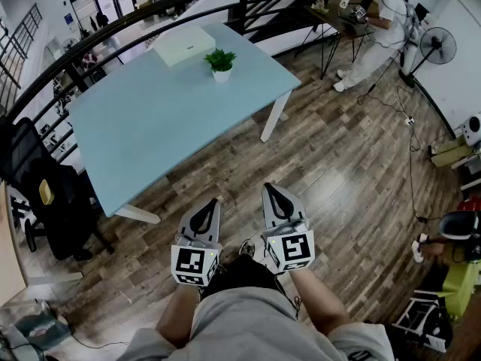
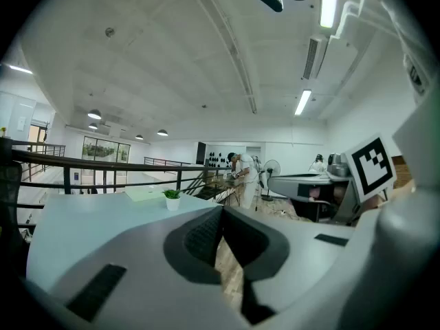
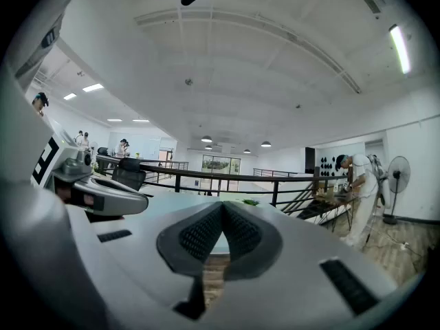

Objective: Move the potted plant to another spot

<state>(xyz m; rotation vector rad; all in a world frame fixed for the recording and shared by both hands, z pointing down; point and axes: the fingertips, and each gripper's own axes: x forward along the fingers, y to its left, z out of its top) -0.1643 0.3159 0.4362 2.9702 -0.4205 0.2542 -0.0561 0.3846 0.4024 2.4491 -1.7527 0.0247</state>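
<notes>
A small potted plant [image 1: 220,64] with green leaves in a white pot stands near the far edge of the light blue table [image 1: 150,126]. Both grippers hang over the wooden floor, well short of the table's near corner, held in front of the person's knees. My left gripper [image 1: 216,201] is shut with nothing between its jaws. My right gripper [image 1: 267,187] is shut and empty too. In the left gripper view the plant [image 2: 172,198] shows far off above the closed gripper [image 2: 221,212]. In the right gripper view only its leaves [image 3: 251,202] peek over the closed gripper [image 3: 222,206].
A flat white box [image 1: 184,45] lies on the table behind the plant. A black office chair [image 1: 45,194] stands left of the table, and a dark railing [image 1: 113,40] runs behind it. A person [image 1: 376,28] works at another table at the back right, near a fan [image 1: 438,46]. Cables cross the floor on the right.
</notes>
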